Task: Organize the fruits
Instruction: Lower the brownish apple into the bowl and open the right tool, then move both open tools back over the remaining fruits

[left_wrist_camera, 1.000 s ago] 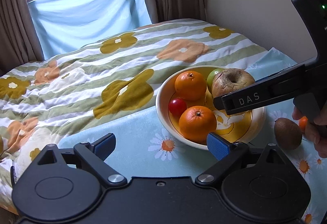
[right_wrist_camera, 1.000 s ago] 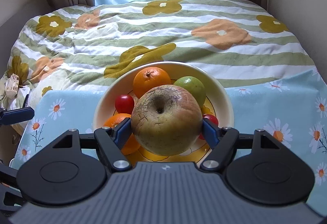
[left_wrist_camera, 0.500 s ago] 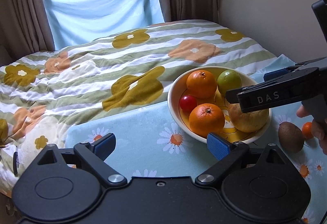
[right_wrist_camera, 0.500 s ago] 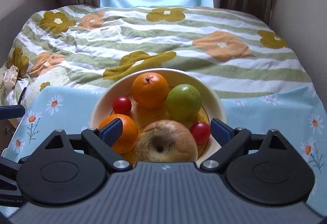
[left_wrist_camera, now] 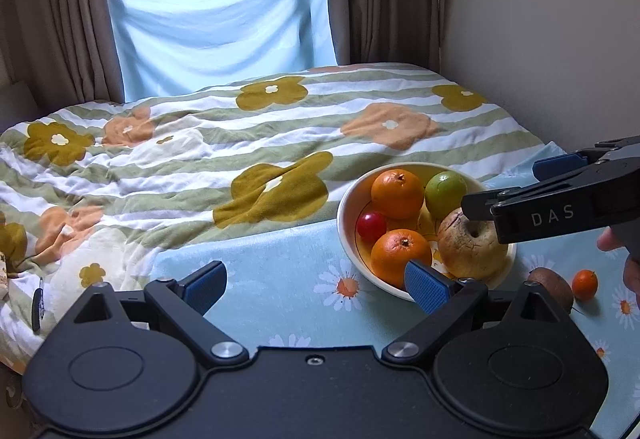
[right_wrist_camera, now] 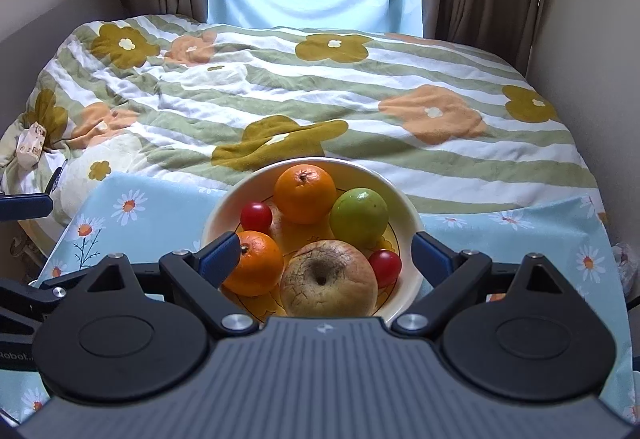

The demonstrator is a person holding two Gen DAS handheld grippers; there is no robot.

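A cream bowl [right_wrist_camera: 408,209] [left_wrist_camera: 345,215] on the daisy cloth holds a wrinkled brown apple [right_wrist_camera: 328,279] [left_wrist_camera: 466,245], two oranges [right_wrist_camera: 305,193] [right_wrist_camera: 256,265], a green fruit [right_wrist_camera: 359,216] and two small red fruits [right_wrist_camera: 256,217] [right_wrist_camera: 385,267]. My right gripper [right_wrist_camera: 326,257] is open above the bowl's near side, the apple lying free below it; it also shows in the left wrist view [left_wrist_camera: 508,179]. My left gripper [left_wrist_camera: 316,281] is open and empty over the cloth left of the bowl. A kiwi [left_wrist_camera: 550,285] and a small orange [left_wrist_camera: 585,283] lie on the cloth right of the bowl.
The light-blue daisy cloth [left_wrist_camera: 280,303] covers the near surface. Behind it lies a striped flowered quilt [left_wrist_camera: 240,143], with curtains and a window at the back. A wall [left_wrist_camera: 540,19] stands to the right.
My right gripper opened and let the brown apple down into the bowl, then pulled back and up. My left gripper drew back from the bowl.
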